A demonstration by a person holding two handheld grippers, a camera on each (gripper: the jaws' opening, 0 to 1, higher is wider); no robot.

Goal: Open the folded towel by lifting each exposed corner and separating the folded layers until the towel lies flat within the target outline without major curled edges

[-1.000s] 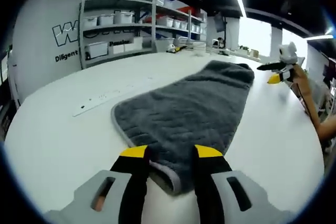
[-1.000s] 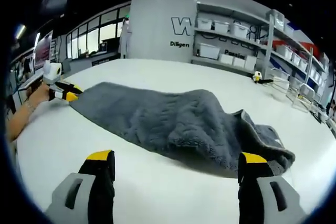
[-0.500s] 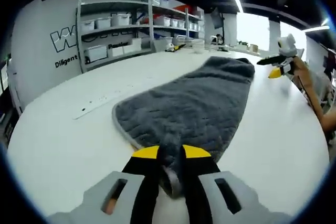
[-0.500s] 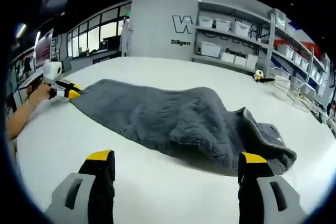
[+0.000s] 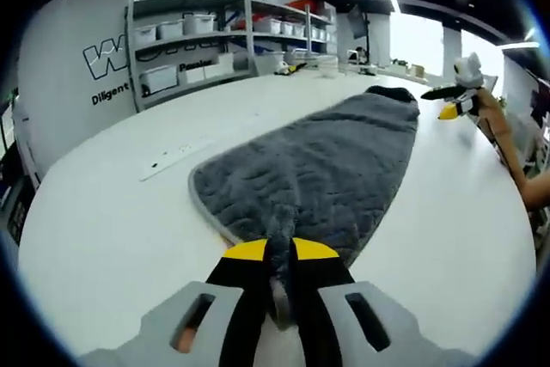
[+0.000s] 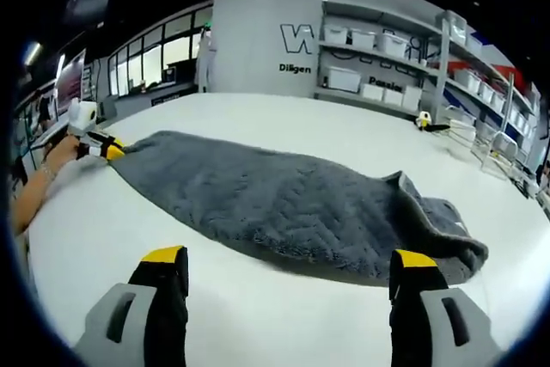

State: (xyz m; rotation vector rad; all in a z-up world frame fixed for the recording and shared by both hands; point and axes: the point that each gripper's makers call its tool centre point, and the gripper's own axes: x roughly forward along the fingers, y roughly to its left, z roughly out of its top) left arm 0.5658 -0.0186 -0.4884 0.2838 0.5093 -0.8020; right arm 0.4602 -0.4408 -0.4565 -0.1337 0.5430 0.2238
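A grey fleece towel [image 5: 318, 161] lies lengthwise on the white table [image 5: 103, 229]. In the left gripper view, my left gripper [image 5: 279, 251] is shut on the towel's near pale-trimmed edge, with a fold of cloth bunched between the jaws. The right gripper [image 5: 447, 102], held by a hand, hovers beside the towel's far end. In the right gripper view the towel [image 6: 284, 204] stretches low across the table, its right end still doubled in layers. My right gripper [image 6: 288, 259] stands open, its jaws wide apart in front of the towel and touching nothing. The left gripper [image 6: 101, 149] holds the towel's far left end.
Metal shelves [image 5: 206, 36] with white bins line the wall behind the table. A thin white strip [image 5: 176, 154] lies on the table left of the towel. A small yellow and black object [image 6: 425, 126] sits near the table's far edge. A person's forearm [image 6: 30, 191] shows at the left.
My left gripper has shut on the towel's near edge and drawn it taut. The hump in the middle of the towel has flattened. The right gripper has stayed open.
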